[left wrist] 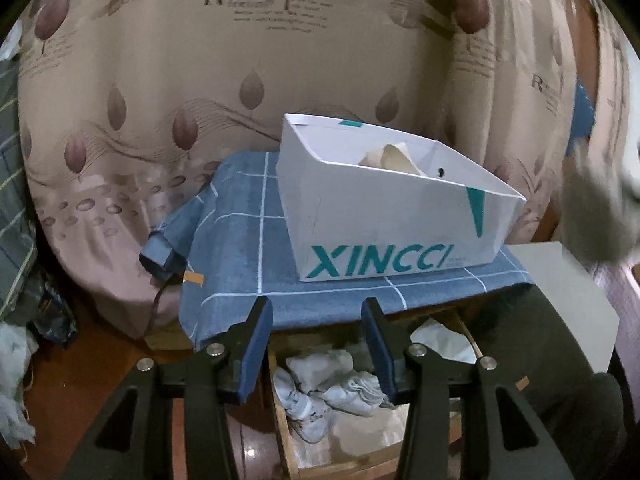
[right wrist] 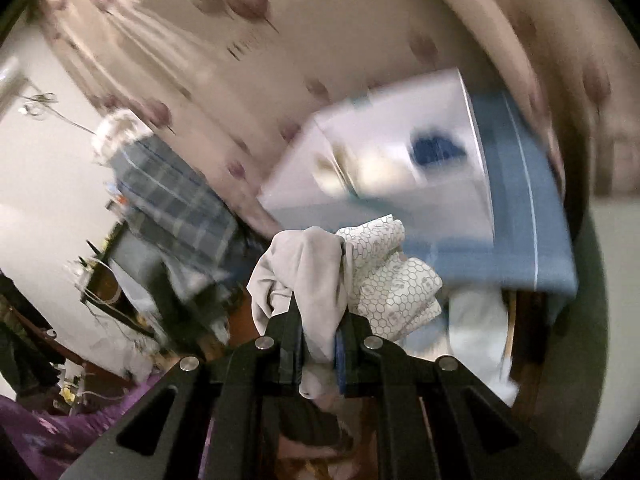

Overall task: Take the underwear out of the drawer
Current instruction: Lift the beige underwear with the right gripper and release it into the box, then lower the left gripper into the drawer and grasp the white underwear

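The wooden drawer point(left wrist: 276, 392) stands pulled out under a blue checked cloth point(left wrist: 240, 248). Crumpled white underwear point(left wrist: 332, 384) lies inside it. My left gripper point(left wrist: 316, 304) hovers open just above the drawer, with nothing between its blue pads. My right gripper point(right wrist: 320, 292) is shut on a bundle of underwear, a grey piece point(right wrist: 300, 264) and a white piece with a hexagon print point(right wrist: 396, 280), held up in the air. Below and to the right of the bundle the drawer point(right wrist: 512, 320) shows, blurred. A blurred pale cloth point(left wrist: 592, 208) hangs at the right edge of the left wrist view.
A white XINCCI box point(left wrist: 384, 220) with pale items inside sits on the blue cloth above the drawer. A leaf-print curtain point(left wrist: 200, 80) hangs behind. A white panel point(left wrist: 568, 288) stands to the right. Plaid fabric point(left wrist: 12, 200) and bags point(left wrist: 52, 312) crowd the left floor.
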`<state>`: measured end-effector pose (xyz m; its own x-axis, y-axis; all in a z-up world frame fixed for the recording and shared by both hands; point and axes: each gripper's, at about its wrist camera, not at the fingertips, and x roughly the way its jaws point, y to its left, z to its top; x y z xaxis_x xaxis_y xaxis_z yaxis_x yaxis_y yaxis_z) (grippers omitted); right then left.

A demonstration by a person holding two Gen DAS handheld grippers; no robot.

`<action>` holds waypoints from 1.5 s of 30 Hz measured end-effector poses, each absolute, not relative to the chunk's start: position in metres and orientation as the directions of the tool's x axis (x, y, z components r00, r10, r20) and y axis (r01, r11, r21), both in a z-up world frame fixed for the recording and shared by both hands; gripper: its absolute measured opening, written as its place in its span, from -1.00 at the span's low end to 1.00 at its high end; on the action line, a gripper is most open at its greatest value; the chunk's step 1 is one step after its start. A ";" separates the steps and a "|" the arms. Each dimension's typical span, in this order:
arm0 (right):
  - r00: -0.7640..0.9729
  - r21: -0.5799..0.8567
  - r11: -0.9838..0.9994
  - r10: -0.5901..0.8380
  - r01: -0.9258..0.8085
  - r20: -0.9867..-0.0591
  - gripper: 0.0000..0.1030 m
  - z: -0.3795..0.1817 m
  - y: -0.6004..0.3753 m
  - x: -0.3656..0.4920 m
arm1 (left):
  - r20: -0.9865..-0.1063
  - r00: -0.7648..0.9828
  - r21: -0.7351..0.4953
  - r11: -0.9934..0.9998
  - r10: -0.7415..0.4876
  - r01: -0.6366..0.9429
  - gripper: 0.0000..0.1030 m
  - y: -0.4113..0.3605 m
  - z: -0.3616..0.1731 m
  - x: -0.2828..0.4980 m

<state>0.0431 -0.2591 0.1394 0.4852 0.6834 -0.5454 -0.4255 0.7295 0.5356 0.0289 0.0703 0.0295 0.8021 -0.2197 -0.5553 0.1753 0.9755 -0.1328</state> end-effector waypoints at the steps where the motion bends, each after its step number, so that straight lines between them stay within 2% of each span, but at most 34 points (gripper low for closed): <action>1: 0.503 0.523 0.733 0.679 -0.434 -0.534 -0.78 0.153 -0.259 0.049 | -0.553 0.806 -0.110 0.977 -0.212 0.182 -0.08 0.066 0.029 0.027; 6: 0.575 0.467 0.778 0.627 -0.421 -0.526 -0.78 0.196 -0.253 0.110 | -0.550 0.813 -0.006 0.974 -0.191 0.224 -0.06 0.044 0.028 0.023; 11: 0.598 0.398 0.849 0.527 -0.347 -0.604 -0.78 0.181 -0.244 0.175 | -0.554 0.814 0.065 0.966 -0.174 0.251 -0.02 0.028 0.024 0.021; 16: 0.578 0.326 0.900 0.435 -0.287 -0.691 -0.78 0.136 -0.234 0.217 | -0.560 0.807 0.032 0.969 -0.185 0.244 -0.01 0.034 0.023 0.023; 21: 0.553 0.298 0.913 0.406 -0.277 -0.728 -0.78 0.111 -0.223 0.237 | -0.564 0.802 -0.034 0.976 -0.197 0.216 0.06 0.048 0.023 0.028; 30: 0.528 0.255 0.926 0.370 -0.280 -0.765 -0.78 0.085 -0.210 0.243 | -0.563 0.800 -0.064 0.976 -0.206 0.207 0.07 0.055 0.024 0.030; 35: 0.546 0.222 0.934 0.344 -0.279 -0.764 -0.66 0.082 -0.209 0.241 | -0.566 0.800 -0.054 0.977 -0.199 0.206 0.08 0.053 0.023 0.030; 36: 0.555 0.215 0.937 0.337 -0.274 -0.761 -0.61 0.082 -0.210 0.240 | -0.568 0.799 -0.054 0.978 -0.198 0.203 0.08 0.053 0.022 0.031; 38: 0.592 0.235 0.935 0.351 -0.267 -0.725 -0.21 0.088 -0.216 0.234 | -0.573 0.795 -0.058 0.978 -0.197 0.200 0.10 0.054 0.022 0.032; 40: 0.648 0.258 0.932 0.362 -0.254 -0.670 0.08 0.098 -0.225 0.225 | -0.575 0.794 -0.064 0.978 -0.198 0.197 0.10 0.056 0.022 0.033; 43: 0.745 0.320 0.905 0.415 -0.280 -0.522 0.09 0.122 -0.247 0.189 | -0.578 0.792 -0.068 0.979 -0.198 0.195 0.11 0.057 0.021 0.034; 45: 0.781 0.347 0.882 0.452 -0.319 -0.431 0.18 0.132 -0.261 0.158 | -0.579 0.790 -0.069 0.978 -0.200 0.197 0.11 0.058 0.021 0.034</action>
<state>0.1584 -0.2608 0.1318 0.7813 0.4518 -0.4307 -0.3190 0.8821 0.3467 0.0338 0.0575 0.0210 0.7904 -0.2001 -0.5790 0.1974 0.9779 -0.0685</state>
